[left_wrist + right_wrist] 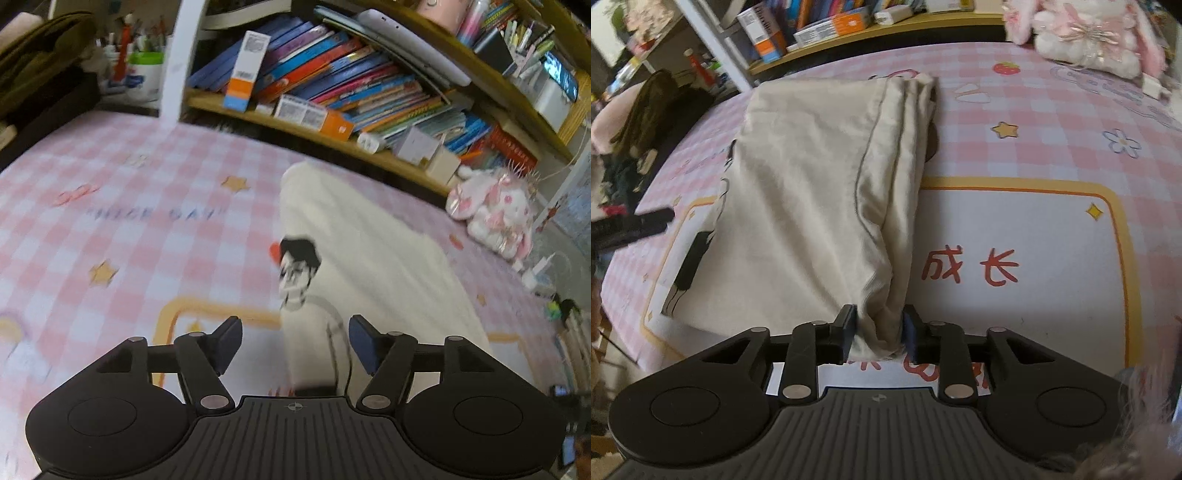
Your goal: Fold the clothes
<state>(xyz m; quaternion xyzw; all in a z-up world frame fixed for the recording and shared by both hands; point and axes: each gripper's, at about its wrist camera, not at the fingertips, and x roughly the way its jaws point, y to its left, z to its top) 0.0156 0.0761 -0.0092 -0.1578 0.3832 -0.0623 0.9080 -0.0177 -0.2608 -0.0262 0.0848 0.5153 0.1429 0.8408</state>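
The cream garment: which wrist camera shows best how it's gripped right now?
The right wrist view. There the right gripper is shut on a bunched edge of the cream garment, sharp and nearly whole. The left wrist view shows the garment blurred, below the open left gripper, which holds nothing.

Surface: you have a pink-checked table cover (pixel 1034 110) | Load: a cream garment (pixel 812 177) lies folded across it; a plush toy (pixel 1086 40) sits at its far edge | Behind: bookshelf (pixel 332 136) holds books.
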